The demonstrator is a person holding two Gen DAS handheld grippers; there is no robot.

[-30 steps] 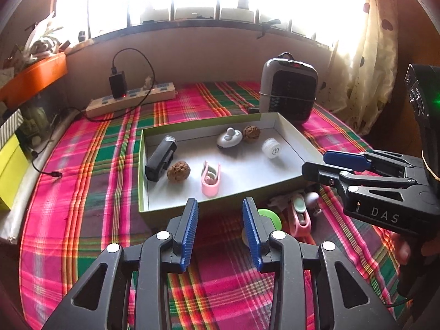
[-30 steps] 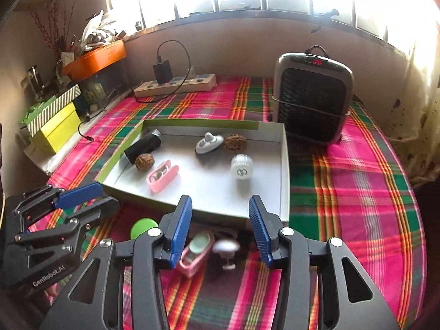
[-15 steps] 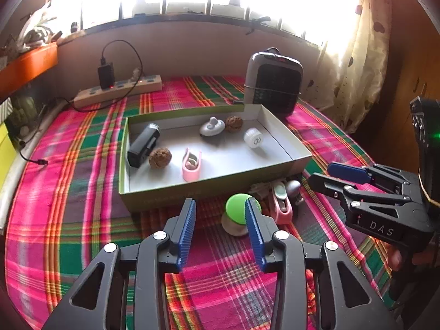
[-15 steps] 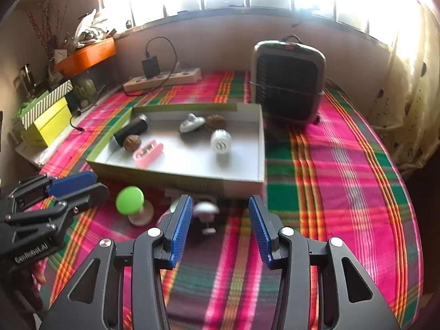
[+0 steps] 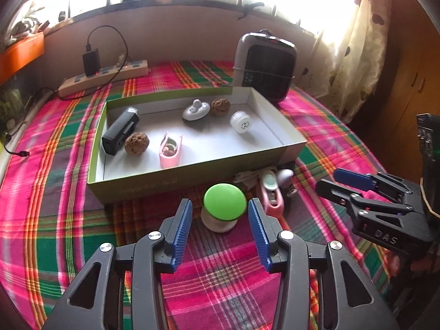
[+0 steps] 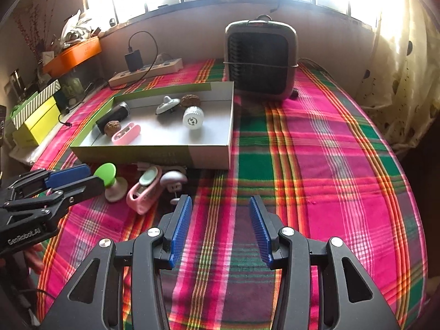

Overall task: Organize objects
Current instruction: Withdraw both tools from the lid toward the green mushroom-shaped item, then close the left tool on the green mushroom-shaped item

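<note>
A: Where's the green mushroom toy (image 5: 225, 202) from the left claw (image 5: 220, 217)?

B: Straight ahead, upright on the tabletop (image 5: 55, 192), just in front of the box (image 5: 154, 184). The jaws are opening, wide on either side of its cap, not touching it.

A: And the right claw (image 6: 220, 214)?

B: Farther off, jaws apart over bare cloth, holding nothing; I'd say the left one is nearer
</note>
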